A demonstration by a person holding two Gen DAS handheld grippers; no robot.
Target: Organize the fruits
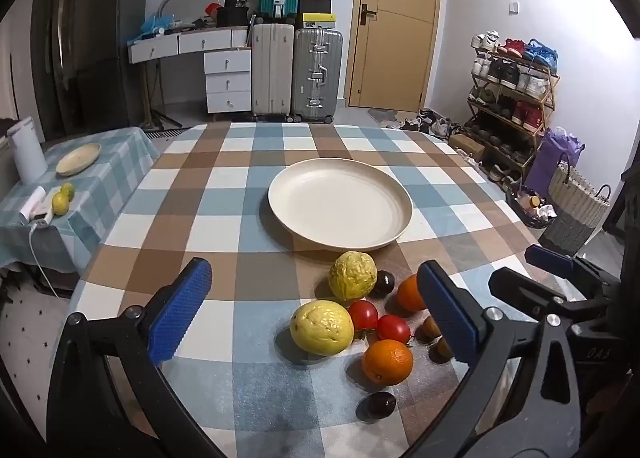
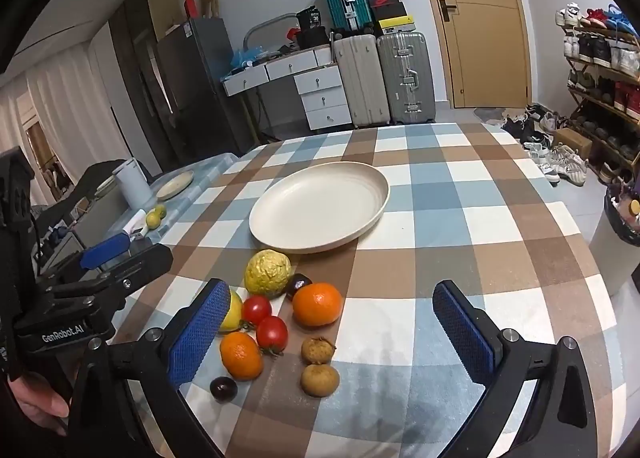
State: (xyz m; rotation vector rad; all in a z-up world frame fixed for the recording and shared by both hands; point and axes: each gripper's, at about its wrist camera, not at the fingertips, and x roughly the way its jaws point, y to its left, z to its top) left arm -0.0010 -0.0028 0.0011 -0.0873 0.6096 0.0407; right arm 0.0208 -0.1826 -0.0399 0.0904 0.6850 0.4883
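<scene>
**Spotter:** On the checked worktop (image 1: 224,193) in front of you, the biggest thing is the cream plate (image 1: 340,203), lying flat near the middle with nothing in it.

**Operator:** And the fruit?

**Spotter:** All of it sits in a loose cluster on your side of the plate. Largest are two knobbly yellow fruits: the far yellow fruit (image 1: 353,276) just beside the plate's near rim, the near yellow fruit (image 1: 322,328) closer to you. Next come two oranges, the far orange (image 2: 317,304) and the near orange (image 1: 387,362). Between them sit two red tomatoes (image 1: 378,322), touching each other.

**Operator:** Anything smaller?

**Spotter:** Two brown, rough-skinned fruits (image 2: 319,364), one behind the other, at the right edge of the group. Then two dark fruits: one dark fruit (image 1: 384,282) tucked between the far yellow fruit and the far orange, and a second dark fruit (image 1: 378,404) nearest you.

**Operator:** How are my tongs?

**Spotter:** Your left tongs (image 1: 316,322) are spread wide, holding nothing, above the cluster's left half. Your right tongs (image 2: 340,338) are equally wide and empty; the brown fruits appear between their blue pads (image 2: 198,338), not touched by them.
</scene>
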